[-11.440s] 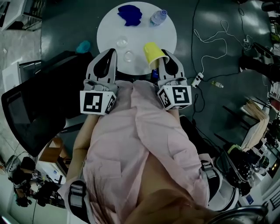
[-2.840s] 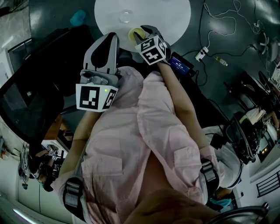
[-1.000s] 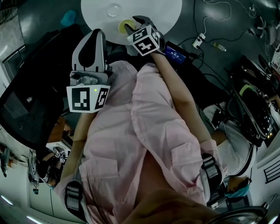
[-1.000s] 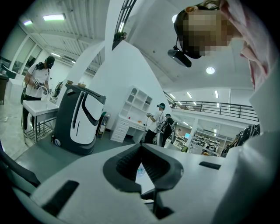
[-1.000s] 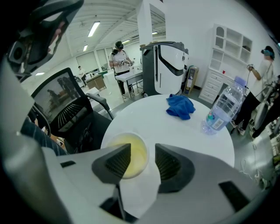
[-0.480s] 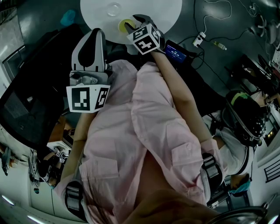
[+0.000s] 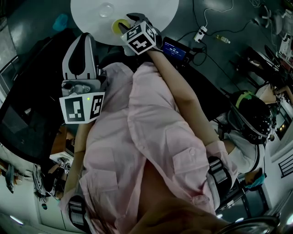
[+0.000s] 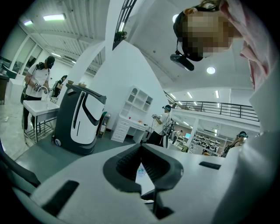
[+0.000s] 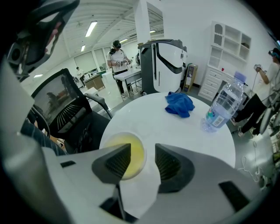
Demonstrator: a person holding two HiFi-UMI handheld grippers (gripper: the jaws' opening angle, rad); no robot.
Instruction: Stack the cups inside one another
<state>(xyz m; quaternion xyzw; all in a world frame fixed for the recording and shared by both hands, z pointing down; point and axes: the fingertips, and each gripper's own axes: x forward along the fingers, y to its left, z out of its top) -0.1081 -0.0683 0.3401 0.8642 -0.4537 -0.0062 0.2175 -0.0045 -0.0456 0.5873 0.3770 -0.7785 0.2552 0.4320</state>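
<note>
Nearest is the person's pink shirt [image 7: 151, 137], soft and creased, and against its left side the left gripper [image 8: 141, 146] is held up off the table. Its two ribbed dark pads meet at their tips and grip nothing, with only a thin wedge of gap below the tips. The right gripper [image 9: 142, 154] reaches out over the near edge of the round white table [image 9: 175, 127], which is smooth and glossy. Its jaws stand well apart and hold nothing. Just past them the yellow cup [image 9: 136, 162] stands upright by the table's near edge, its round mouth facing up with a paler ring about the rim. One pad hides part of it and the rest shows in the gap. Whether a pad touches the cup cannot be told. Farther in, towards the table's left edge in the head view, sits a clear cup [image 7: 106, 9], thin-walled and see-through, apart from the yellow one. Near the far edge lies a crumpled blue cloth [image 9: 179, 105], and to its right a clear plastic bottle [image 9: 222, 109] with a blue cap stands upright.
</note>
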